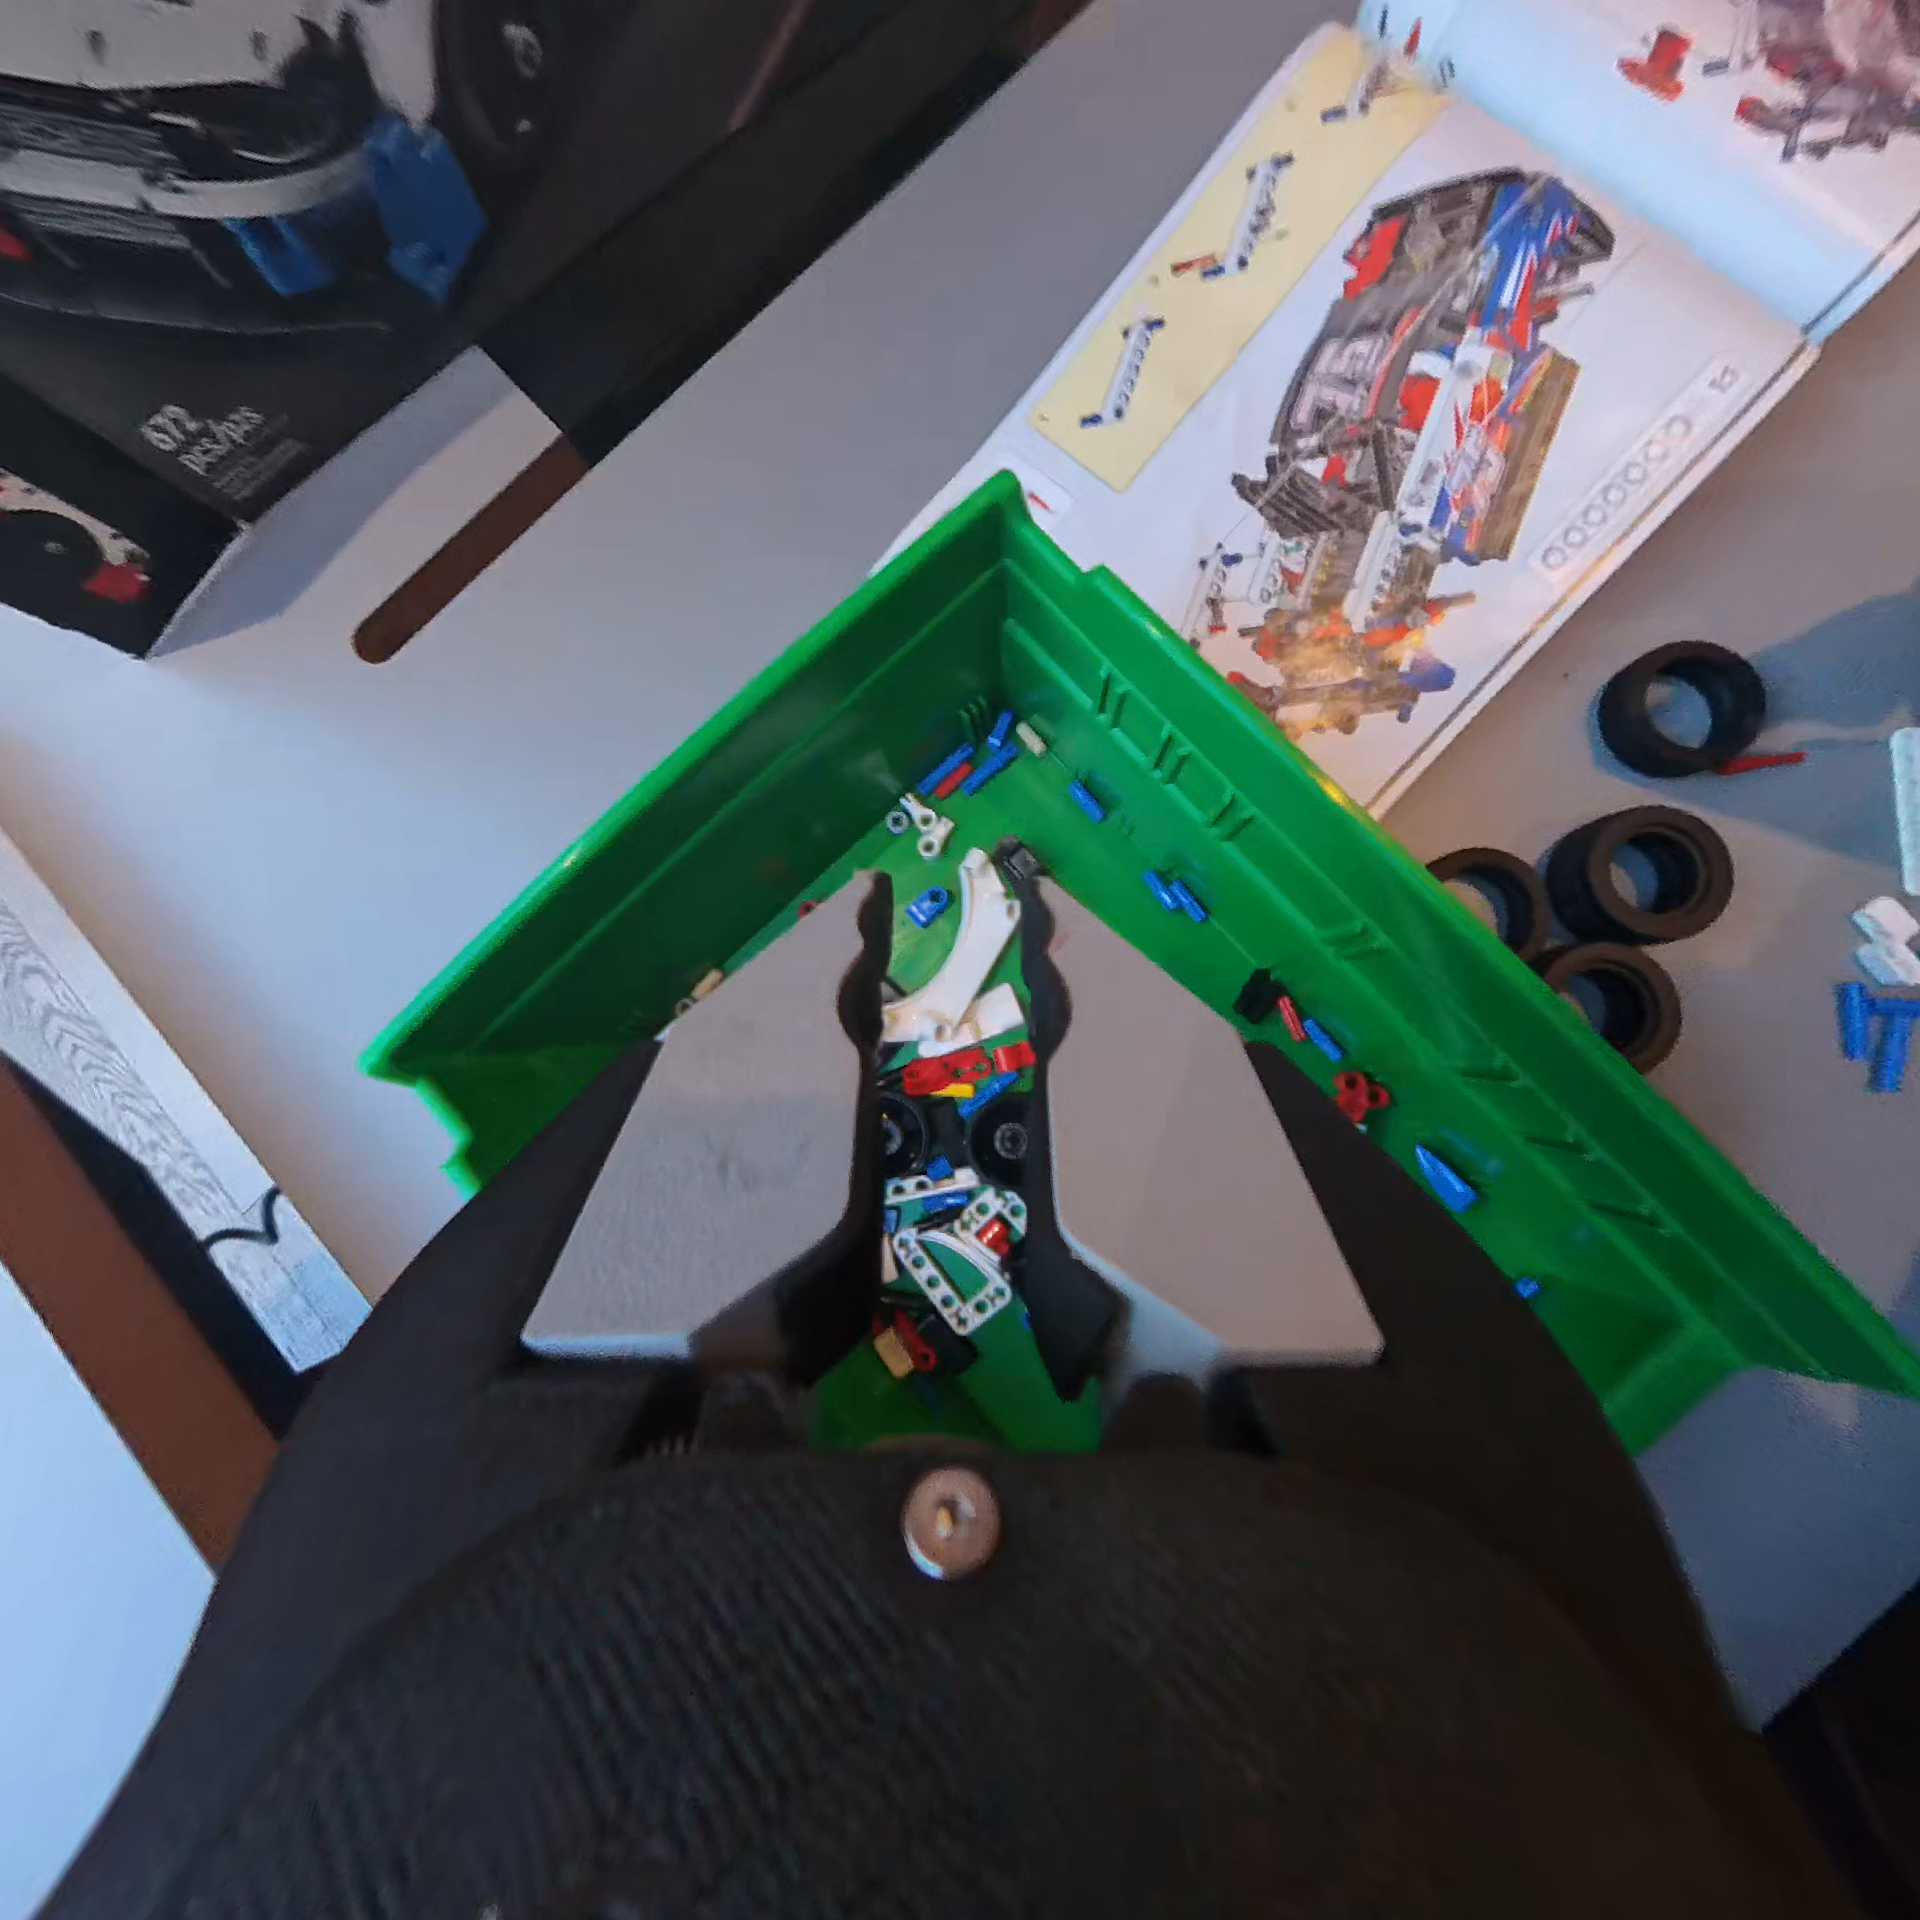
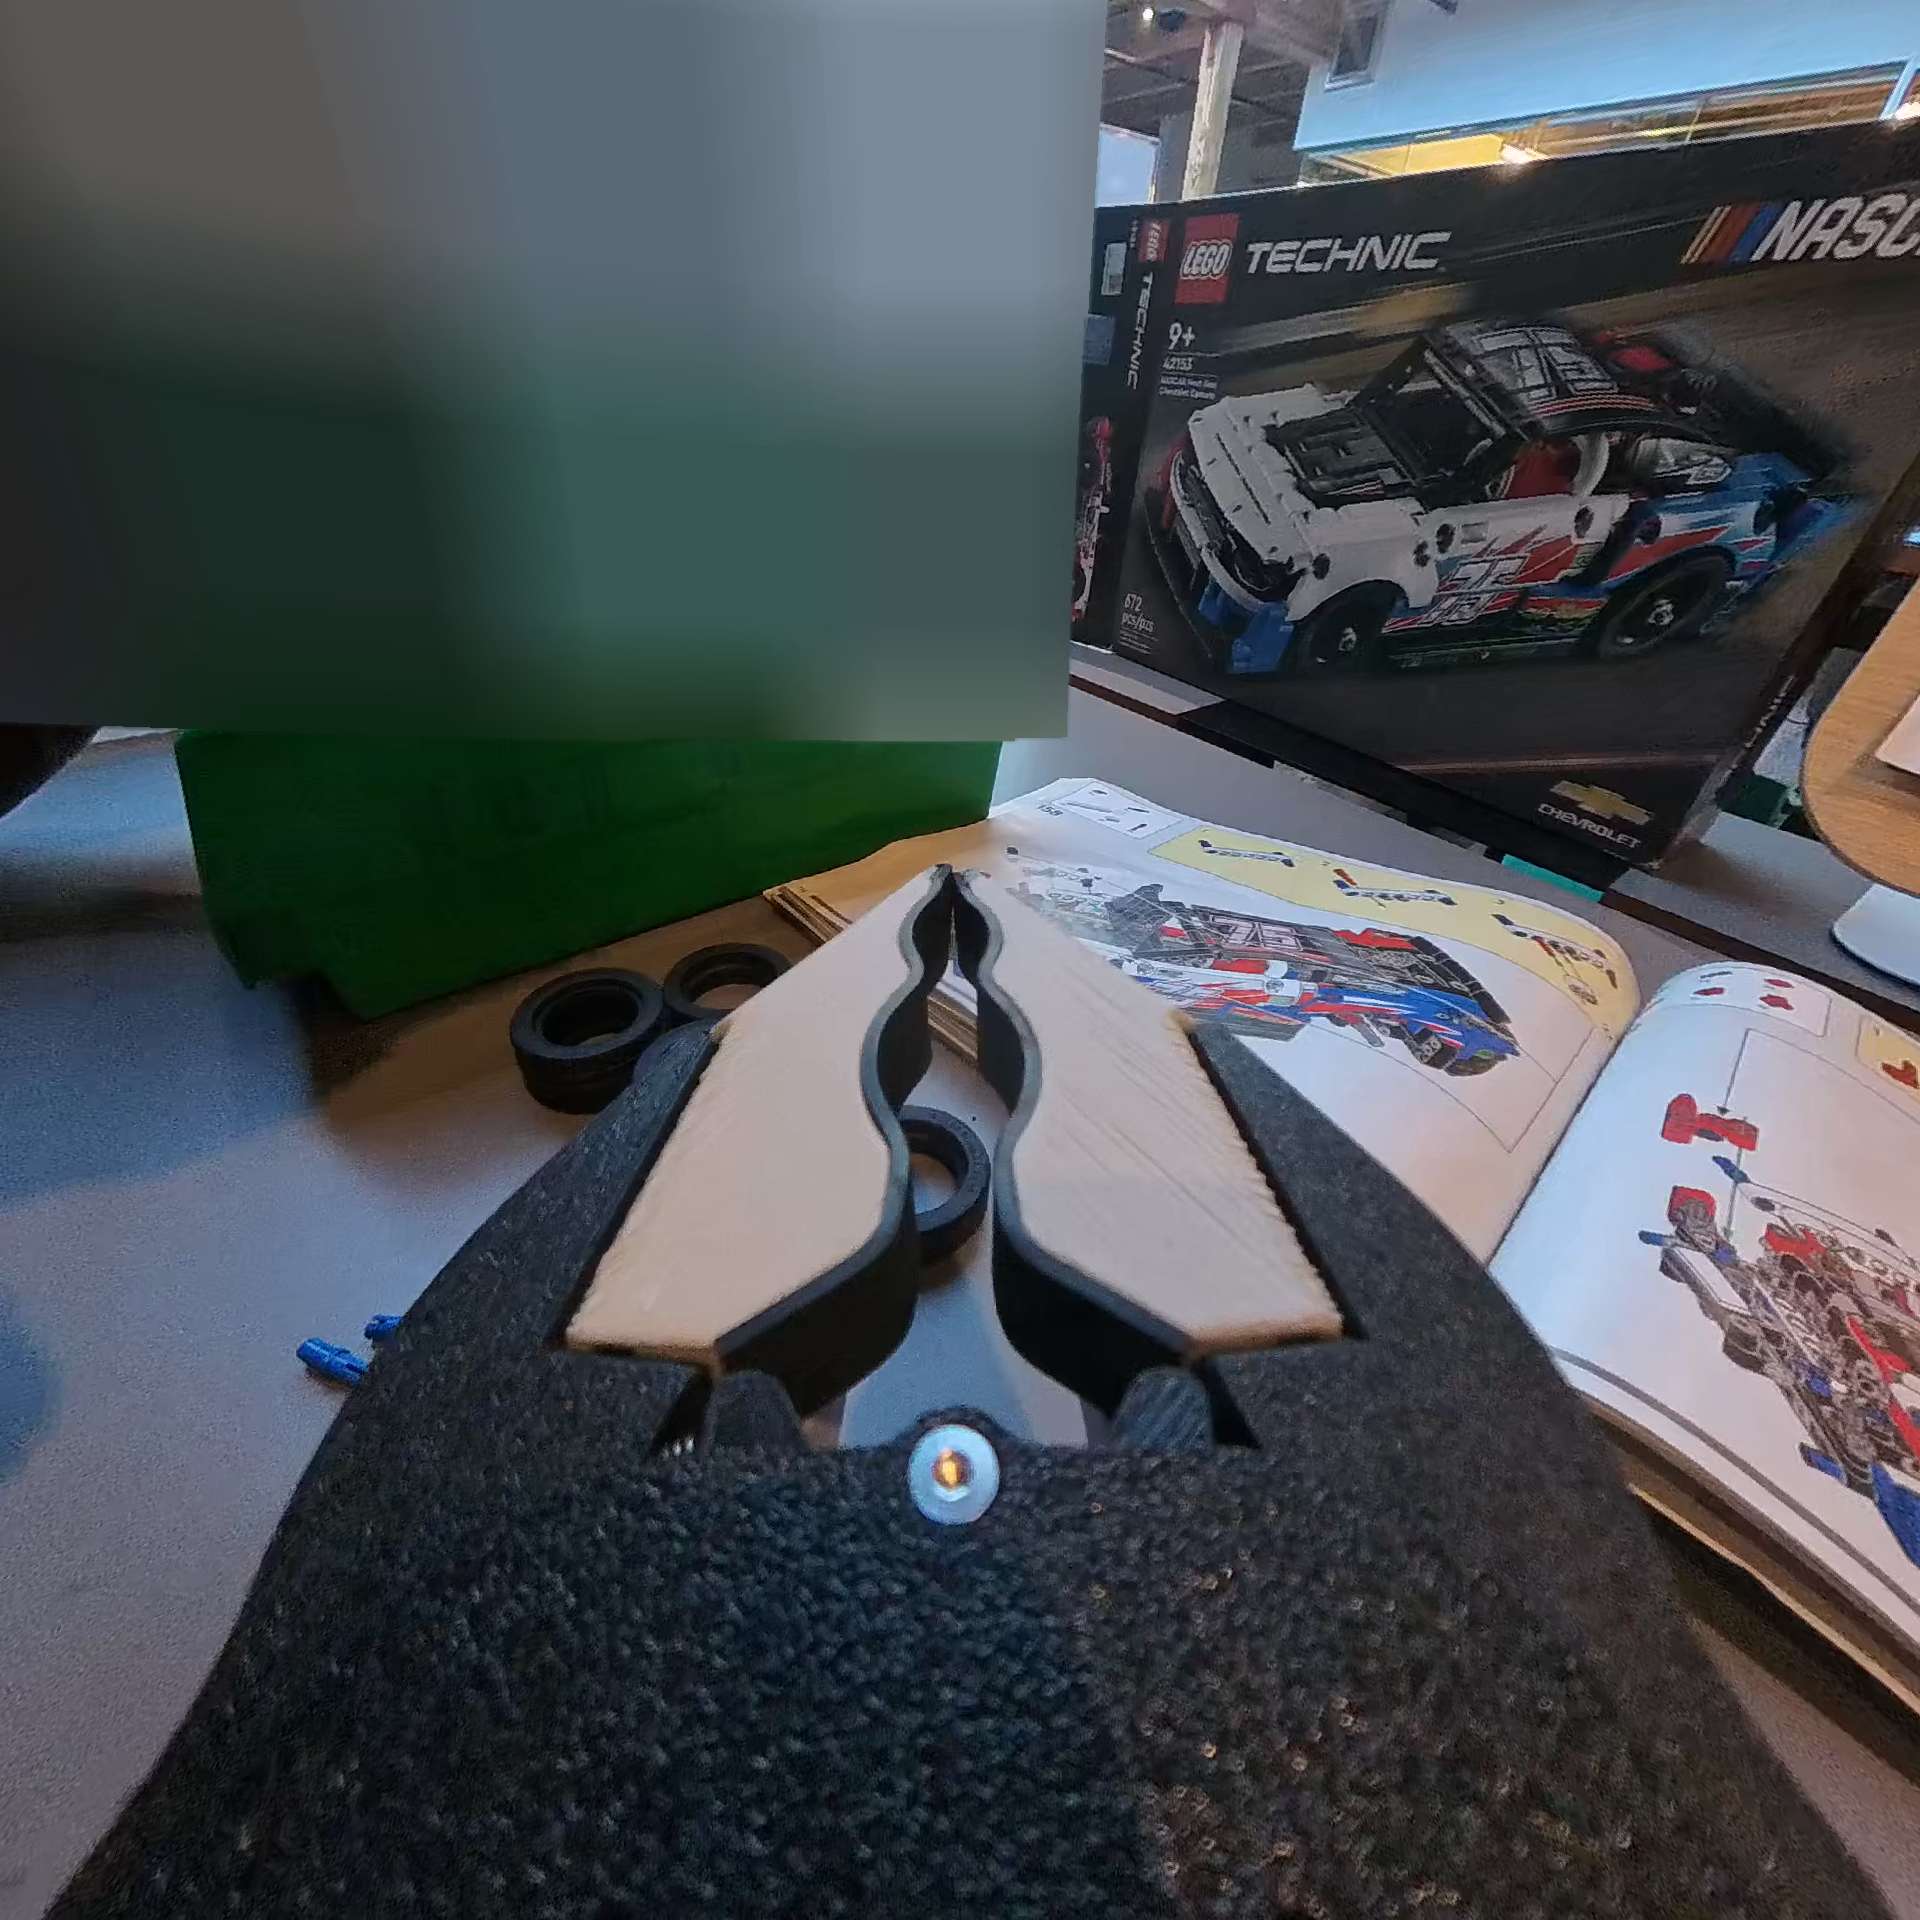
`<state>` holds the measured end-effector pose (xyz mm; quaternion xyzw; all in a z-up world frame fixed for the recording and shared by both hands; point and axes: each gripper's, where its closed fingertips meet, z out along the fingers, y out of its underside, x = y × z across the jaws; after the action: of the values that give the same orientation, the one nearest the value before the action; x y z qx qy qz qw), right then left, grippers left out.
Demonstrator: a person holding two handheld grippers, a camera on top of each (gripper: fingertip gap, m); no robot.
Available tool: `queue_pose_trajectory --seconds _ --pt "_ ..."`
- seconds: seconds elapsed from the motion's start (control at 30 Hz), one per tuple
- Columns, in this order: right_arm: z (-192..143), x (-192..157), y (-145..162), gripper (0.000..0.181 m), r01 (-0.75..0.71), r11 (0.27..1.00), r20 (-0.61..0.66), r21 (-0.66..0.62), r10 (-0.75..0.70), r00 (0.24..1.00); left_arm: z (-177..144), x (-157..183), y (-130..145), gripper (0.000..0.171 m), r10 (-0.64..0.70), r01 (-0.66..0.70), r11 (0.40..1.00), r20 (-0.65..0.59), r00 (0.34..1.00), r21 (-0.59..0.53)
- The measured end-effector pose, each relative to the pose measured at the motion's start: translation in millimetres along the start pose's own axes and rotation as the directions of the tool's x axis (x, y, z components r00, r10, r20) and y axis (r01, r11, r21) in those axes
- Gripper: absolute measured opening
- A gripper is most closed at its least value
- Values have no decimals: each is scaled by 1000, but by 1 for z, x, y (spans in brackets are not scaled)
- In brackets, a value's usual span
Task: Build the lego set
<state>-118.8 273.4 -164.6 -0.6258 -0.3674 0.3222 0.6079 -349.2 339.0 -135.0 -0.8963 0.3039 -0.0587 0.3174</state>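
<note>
Searching for parts, the left gripper (image 1: pixel 951 883) hovers narrowly parted over the green bin (image 1: pixel 727 748), while the empty right gripper (image 2: pixel 954 878) waits pinched closed beside the open manual (image 2: pixel 1299 966).

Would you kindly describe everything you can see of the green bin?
The green bin is a bright, glossy plastic tub with a thick rim and ribbed inner walls. It sits open and upright on the grey table, one corner over the open instruction booklet. Loose red, white, blue and black lego pieces lie scattered on its floor. The left gripper reaches into it with jaws apart, flanking a white curved piece; contact is unclear.
</note>
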Motion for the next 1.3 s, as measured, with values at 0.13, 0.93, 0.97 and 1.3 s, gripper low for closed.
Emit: queue_pose_trajectory --seconds 0.13,0.93,0.97,1.3 --pt "-2 0 -1 0 -12 1000 4 7 12 1000 10 10 7 23 40 -40 998 -13 999 -58" --pt "-6 12 -1 0 -1 1000 -84 7 2 996 -29 29 1 22 137 -136 991 70 988 -10" --pt "-5 11 -1 0 7 1000 -86 3 -7 996 -31 28 1 22 129 -130 992 70 989 0" --pt "-3 10 0 0 17 1000 -80 -5 -17 997 -38 25 -1 22 132 -134 991 84 988 18"
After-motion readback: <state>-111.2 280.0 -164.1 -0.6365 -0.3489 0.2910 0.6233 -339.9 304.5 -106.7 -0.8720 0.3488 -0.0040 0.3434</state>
